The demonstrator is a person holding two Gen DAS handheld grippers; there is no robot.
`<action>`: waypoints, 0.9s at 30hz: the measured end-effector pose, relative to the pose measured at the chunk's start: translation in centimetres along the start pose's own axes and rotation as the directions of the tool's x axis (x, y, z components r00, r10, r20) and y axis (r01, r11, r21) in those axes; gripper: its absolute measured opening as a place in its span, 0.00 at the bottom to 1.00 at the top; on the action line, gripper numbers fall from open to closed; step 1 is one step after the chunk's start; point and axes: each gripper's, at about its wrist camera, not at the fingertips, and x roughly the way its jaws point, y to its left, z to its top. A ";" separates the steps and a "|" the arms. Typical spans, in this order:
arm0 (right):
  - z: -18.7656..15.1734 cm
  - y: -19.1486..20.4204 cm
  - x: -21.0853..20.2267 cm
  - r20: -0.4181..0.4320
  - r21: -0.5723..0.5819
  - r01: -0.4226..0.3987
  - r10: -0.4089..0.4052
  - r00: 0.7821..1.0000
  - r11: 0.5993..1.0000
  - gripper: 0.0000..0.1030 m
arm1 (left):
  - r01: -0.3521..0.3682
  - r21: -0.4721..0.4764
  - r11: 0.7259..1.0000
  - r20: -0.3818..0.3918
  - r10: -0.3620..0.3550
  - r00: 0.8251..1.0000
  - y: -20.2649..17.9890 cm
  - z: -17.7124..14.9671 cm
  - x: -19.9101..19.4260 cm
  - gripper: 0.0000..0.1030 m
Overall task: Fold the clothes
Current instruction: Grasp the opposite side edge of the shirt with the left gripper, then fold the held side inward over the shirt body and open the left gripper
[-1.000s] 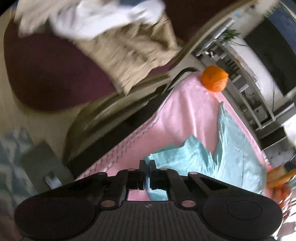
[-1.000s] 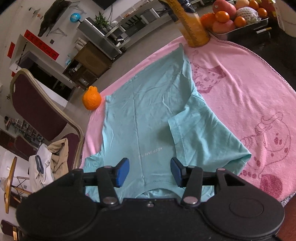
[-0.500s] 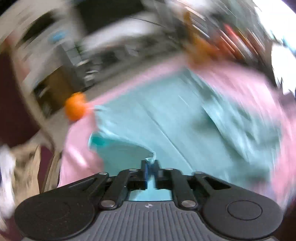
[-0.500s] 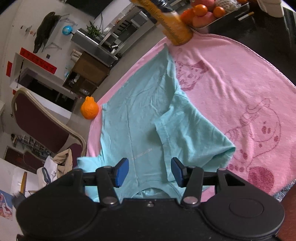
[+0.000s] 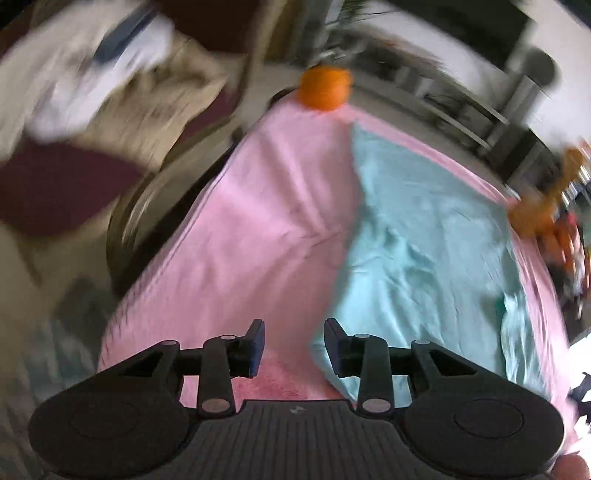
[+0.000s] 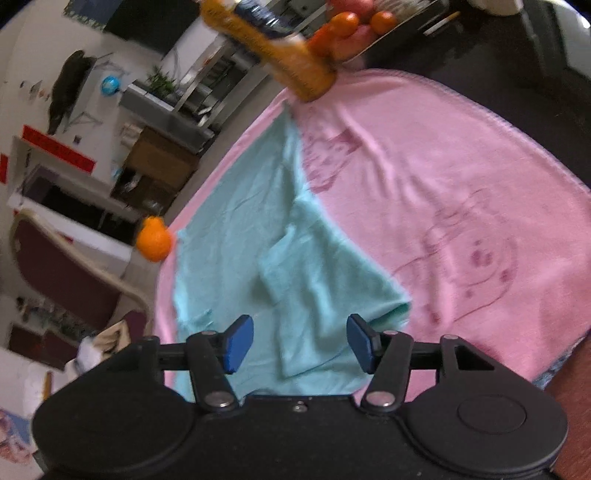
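Observation:
A teal T-shirt (image 5: 424,258) lies on a pink blanket (image 5: 258,221), its left side folded in to a straight edge. My left gripper (image 5: 293,345) hovers over the blanket just left of that edge. Its jaws are opening and nothing is between them. In the right wrist view the shirt (image 6: 295,266) shows a folded-in sleeve and a pointed right corner. My right gripper (image 6: 301,341) hangs over the shirt's near hem with its jaws wide apart, closing a little, and the pads press on no cloth. Both views are blurred by motion.
An orange fruit (image 5: 325,88) sits at the blanket's far corner. A maroon chair (image 5: 55,192) with beige and white clothes (image 5: 110,81) on it stands to the left. An orange bottle (image 6: 280,55) and a tray of fruit (image 6: 354,26) stand at the far edge.
My left gripper, shut on a teal shirt edge before, has let it go, opened and swung back over the pink blanket. My right gripper has sunk closer to the shirt.

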 end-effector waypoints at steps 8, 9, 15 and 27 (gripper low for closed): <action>1.1 -4.5 1.5 0.013 0.085 0.100 -0.102 0.995 0.991 0.45 | 0.124 -0.116 0.986 -0.071 -0.133 0.989 0.5 -0.3 2.8 0.33; 1.2 -5.0 1.8 -0.002 0.102 0.095 -0.096 0.995 0.990 0.44 | 0.133 -0.122 0.984 -0.077 -0.143 0.987 0.5 -0.4 3.1 0.33; 0.8 -5.7 3.5 -0.012 0.125 0.068 -0.067 0.998 0.990 0.34 | 0.160 -0.135 0.978 -0.081 -0.172 0.982 0.0 -0.4 4.8 0.13; 0.8 -2.8 4.4 0.011 -0.050 0.257 -0.257 0.966 0.965 0.02 | -0.006 -0.048 0.999 -0.054 0.003 0.999 -1.3 -0.7 4.4 0.18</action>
